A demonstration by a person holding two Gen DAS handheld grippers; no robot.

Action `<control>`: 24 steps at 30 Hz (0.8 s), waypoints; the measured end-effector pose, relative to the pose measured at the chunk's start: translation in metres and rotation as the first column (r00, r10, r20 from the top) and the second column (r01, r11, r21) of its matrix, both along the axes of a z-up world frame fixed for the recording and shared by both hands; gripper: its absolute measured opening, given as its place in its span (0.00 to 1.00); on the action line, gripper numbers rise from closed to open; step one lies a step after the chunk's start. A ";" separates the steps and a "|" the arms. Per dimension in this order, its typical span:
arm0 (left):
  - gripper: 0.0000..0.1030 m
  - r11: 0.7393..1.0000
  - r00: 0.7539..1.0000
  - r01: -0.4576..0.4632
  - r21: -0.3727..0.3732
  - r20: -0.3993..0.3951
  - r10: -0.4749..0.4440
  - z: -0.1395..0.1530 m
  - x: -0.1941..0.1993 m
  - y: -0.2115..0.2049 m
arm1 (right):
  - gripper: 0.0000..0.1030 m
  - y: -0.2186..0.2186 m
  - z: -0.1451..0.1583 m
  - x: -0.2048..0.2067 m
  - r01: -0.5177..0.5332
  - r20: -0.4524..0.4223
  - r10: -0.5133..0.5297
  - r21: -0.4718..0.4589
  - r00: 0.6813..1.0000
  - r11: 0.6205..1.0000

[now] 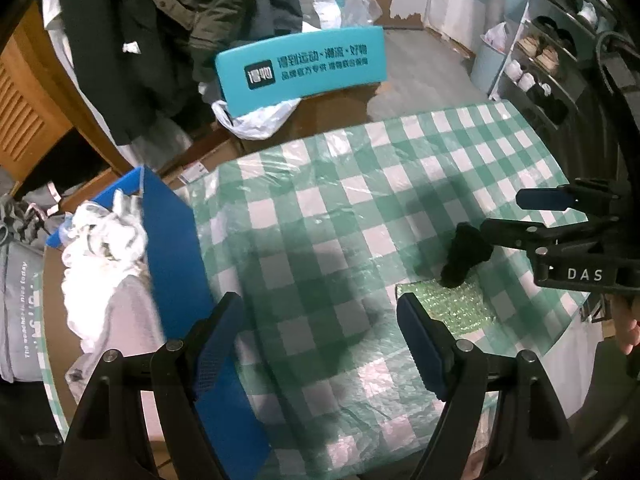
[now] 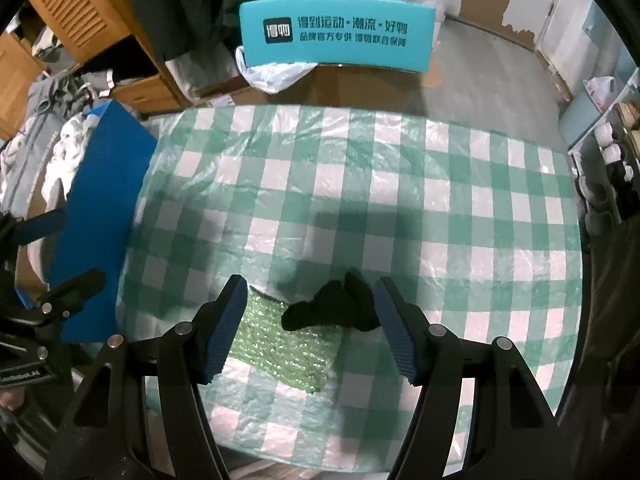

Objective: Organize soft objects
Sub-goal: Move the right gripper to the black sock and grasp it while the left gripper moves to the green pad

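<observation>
A crumpled black soft cloth (image 2: 334, 308) lies on the green-and-white checked table (image 2: 360, 184), partly on a sheet of green bubble wrap (image 2: 280, 344). My right gripper (image 2: 310, 320) is open, its jaws on either side of the cloth just above the table. The cloth (image 1: 466, 254) and bubble wrap (image 1: 456, 304) also show in the left wrist view, with the right gripper (image 1: 516, 212) over them. My left gripper (image 1: 320, 340) is open and empty over the table near a blue box (image 1: 172, 240) holding white and grey soft items (image 1: 104, 248).
A teal chair back (image 2: 336, 36) stands behind the table's far edge with a white plastic bag (image 2: 276, 72) under it. Dark coats hang at the back left. A wooden cabinet (image 2: 80, 20) is at the left, a shoe rack (image 1: 560, 60) at the right.
</observation>
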State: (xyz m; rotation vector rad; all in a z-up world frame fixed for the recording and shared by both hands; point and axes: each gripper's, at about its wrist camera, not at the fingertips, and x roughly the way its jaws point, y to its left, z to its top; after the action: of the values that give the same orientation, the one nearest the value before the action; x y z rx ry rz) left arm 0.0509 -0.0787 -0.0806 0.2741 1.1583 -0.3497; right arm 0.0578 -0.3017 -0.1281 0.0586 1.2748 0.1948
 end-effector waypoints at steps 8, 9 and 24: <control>0.78 1.000 0.999 0.020 0.011 -0.045 -0.019 -0.023 0.001 -0.015 | 0.65 -0.004 -0.028 0.003 0.010 -0.052 -0.012 -0.028 0.999 1.000; 0.78 1.000 0.999 0.023 0.012 -0.050 -0.022 -0.026 0.001 -0.017 | 0.65 -0.006 -0.033 0.004 0.014 -0.064 -0.016 -0.033 0.998 0.999; 0.78 0.995 0.991 0.065 0.070 -0.120 -0.057 -0.078 0.000 -0.044 | 0.65 -0.002 -0.084 0.010 0.021 -0.150 -0.031 -0.067 0.988 0.998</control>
State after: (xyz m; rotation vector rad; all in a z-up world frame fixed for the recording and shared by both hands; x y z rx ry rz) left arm 0.0510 -0.1222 -0.1583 0.3579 1.2832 -0.3815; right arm 0.0676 -0.3036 -0.2120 0.0349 1.4300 0.1279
